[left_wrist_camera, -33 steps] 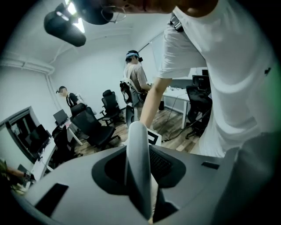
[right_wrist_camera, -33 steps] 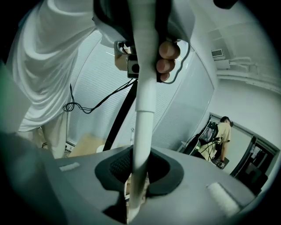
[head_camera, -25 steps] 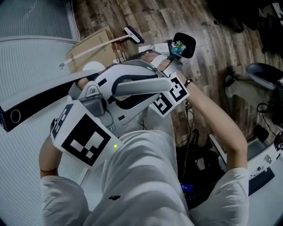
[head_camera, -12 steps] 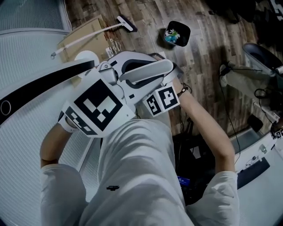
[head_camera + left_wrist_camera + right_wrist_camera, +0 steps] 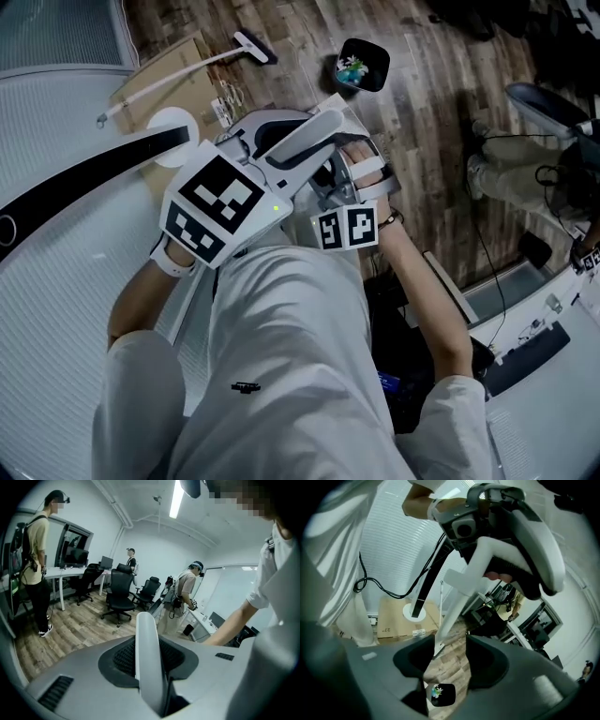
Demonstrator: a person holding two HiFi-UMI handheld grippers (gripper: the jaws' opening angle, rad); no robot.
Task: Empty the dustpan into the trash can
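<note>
One trash can [image 5: 363,64] lies well beyond left gripper [image 5: 149,663].

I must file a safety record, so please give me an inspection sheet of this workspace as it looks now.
Surface: wood plank floor.
Job's things: black trash can on the floor, coloured scraps inside; white handle held up; the pan itself cannot be made out.
Clutter: cardboard box, a long-handled sweeper lying across it, a round white base.
Grippers: left tongs shut on the white handle; right tongs have just been opening, nothing between them.
Cables: black cable on the floor at the right.
Surroundings: office chairs, people standing.
</note>
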